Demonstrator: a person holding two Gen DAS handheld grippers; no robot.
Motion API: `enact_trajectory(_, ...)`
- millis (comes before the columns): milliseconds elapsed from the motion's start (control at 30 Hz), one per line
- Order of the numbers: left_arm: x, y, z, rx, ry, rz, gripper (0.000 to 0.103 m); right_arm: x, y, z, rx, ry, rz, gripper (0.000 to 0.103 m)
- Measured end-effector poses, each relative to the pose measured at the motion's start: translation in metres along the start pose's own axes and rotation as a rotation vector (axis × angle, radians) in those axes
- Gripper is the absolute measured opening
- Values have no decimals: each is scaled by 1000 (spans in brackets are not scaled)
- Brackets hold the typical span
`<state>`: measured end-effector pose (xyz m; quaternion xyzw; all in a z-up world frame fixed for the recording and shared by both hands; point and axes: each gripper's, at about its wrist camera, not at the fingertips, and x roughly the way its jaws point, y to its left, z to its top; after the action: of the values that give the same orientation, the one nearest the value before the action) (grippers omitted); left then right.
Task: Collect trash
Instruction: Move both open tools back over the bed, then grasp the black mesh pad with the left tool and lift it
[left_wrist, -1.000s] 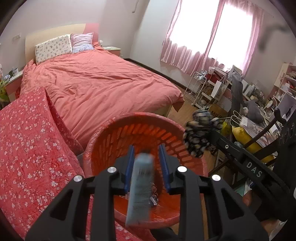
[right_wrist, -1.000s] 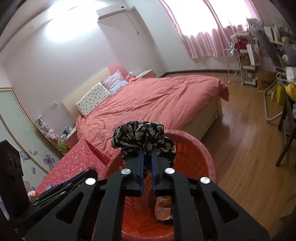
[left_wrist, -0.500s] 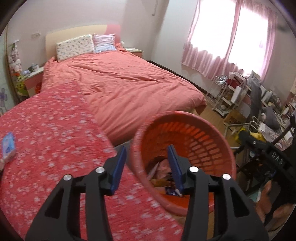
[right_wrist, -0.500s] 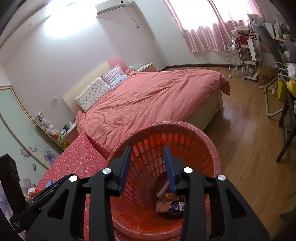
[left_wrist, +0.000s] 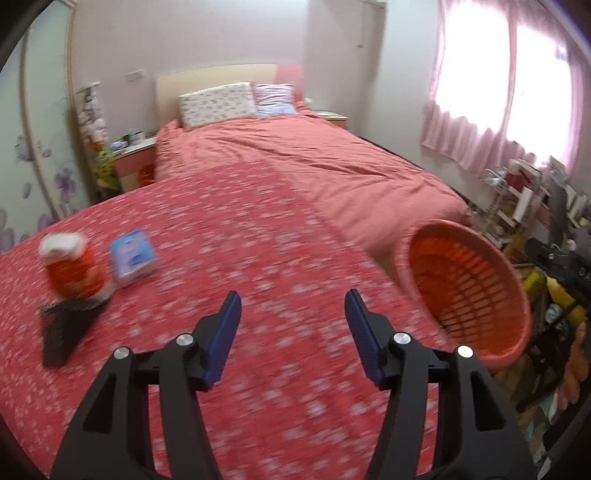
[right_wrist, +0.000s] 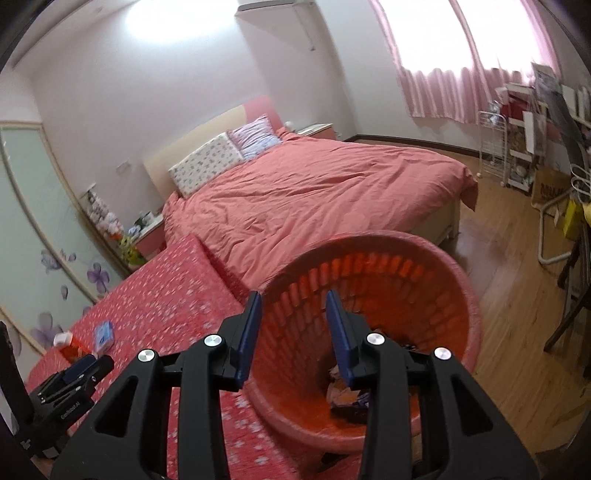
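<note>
Orange plastic basket sits at the edge of the bench, which is covered in a red flowered cloth; it already holds some trash at the bottom. Both tongs empty. Left tongs wide apart, hanging over the bare cloth and pointing toward the items at the far left. Right tongs moderately apart, nothing between them, hovering at the basket's near rim.

Step, as I judge it: between drops, with the left side going for the next piece. Candidates on the bench: a red bottle with a white cap, a small blue-and-white pack just beside it, and a dark flat thing in front of the bottle, touching or nearly so; too blurred to name. Next move calls for swinging left, lining the tongs up on one piece, closing, then carrying it right to the basket.

Views: only the right wrist view looks down into the basket and shows its contents, plus the left tongs low at the left. The left wrist view sees the basket side-on, inside unreadable, but shows the leftover pieces much larger. The bed appears behind in both views.
</note>
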<state>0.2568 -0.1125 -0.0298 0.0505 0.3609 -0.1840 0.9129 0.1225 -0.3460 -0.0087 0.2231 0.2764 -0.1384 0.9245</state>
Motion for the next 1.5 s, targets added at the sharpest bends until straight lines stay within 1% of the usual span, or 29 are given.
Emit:
enact_trajectory(200,-10,58,-18,-92,11,93,60,8,38,-14,-85,45,36,37)
enact_trajectory(300,-16,90,-25,-140,17,138,60,10,57,-22,-120,63,58,42)
enact_trajectory(400,-23,125,-31,-191,20,191,60,15,75,-29,-149,83,79,43)
enact_trajectory(500,-30,150,-35,-236,17,223,60,19,92,-38,-178,107,97,43)
enact_trajectory(533,-32,159,-37,-254,16,233,61,21,99,-40,-190,116,103,43)
enact_trajectory(600,-35,175,-39,-277,12,258,66,24,109,-46,-210,131,114,43)
enact_trajectory(700,-32,195,-42,-299,24,294,67,28,124,-54,-238,153,128,43)
enact_trajectory(900,-20,222,-43,-338,62,287,67,33,145,-66,-283,186,142,43)
enact_trajectory(1100,3,230,-44,-352,120,256,67,37,159,-75,-315,209,147,43)
enact_trajectory(1233,16,232,-45,-350,147,261,66,38,164,-79,-330,220,147,43)
enact_trajectory(1267,19,231,-45,-346,149,268,65,39,165,-80,-333,222,147,43)
enact_trajectory(1333,21,229,-44,-323,146,286,57,39,167,-81,-336,225,145,43)
enact_trajectory(1367,22,229,-44,-317,142,286,45,40,169,-81,-337,227,144,43)
enact_trajectory(1400,21,228,-43,-315,135,270,28,40,169,-82,-337,229,144,43)
enact_trajectory(1433,21,228,-42,-316,132,253,24,41,170,-82,-338,231,143,43)
enact_trajectory(1467,20,228,-42,-317,128,252,16,41,171,-82,-338,233,144,43)
enact_trajectory(1500,17,229,-42,-316,121,247,12,41,171,-83,-338,235,145,43)
